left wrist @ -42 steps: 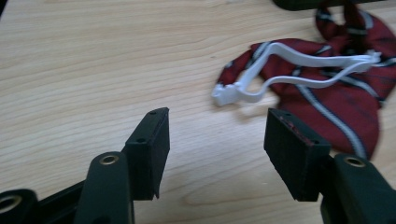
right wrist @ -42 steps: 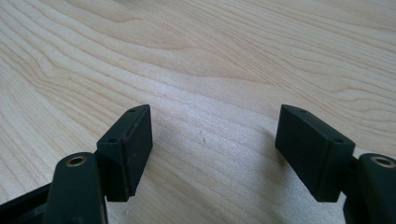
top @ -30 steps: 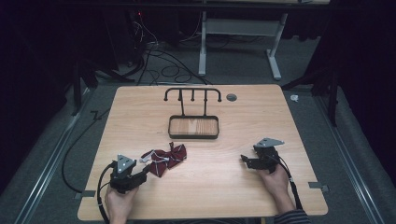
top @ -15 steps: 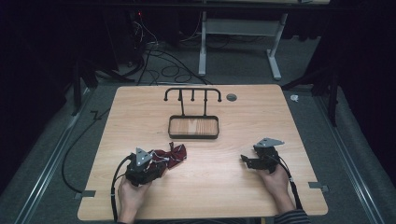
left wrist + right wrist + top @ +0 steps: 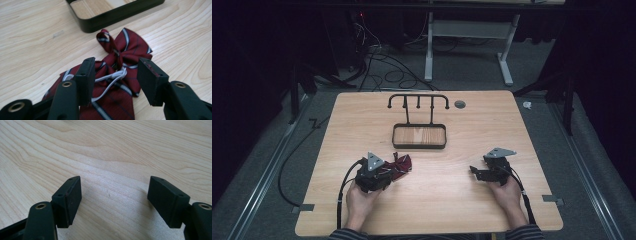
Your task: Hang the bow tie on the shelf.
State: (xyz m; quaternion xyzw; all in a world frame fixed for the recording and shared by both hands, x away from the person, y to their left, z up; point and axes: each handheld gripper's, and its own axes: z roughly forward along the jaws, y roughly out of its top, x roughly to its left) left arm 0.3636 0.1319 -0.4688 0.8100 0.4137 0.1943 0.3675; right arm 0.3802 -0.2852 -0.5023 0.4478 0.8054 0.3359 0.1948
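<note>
left gripper: jaws apart either side of the striped tie, just been closing, pads not pressing the cloth | tie: near tabletop's front edge, left of centre, just before the black tray | right gripper: jaws wide, nothing between, over bare tabletop front right

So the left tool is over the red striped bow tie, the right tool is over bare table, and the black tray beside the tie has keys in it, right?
Not quite: the tray holds nothing; the high view shows just its wooden bottom. The rest stands: the left tool straddles the bow tie, and the right tool is over bare table.
</note>
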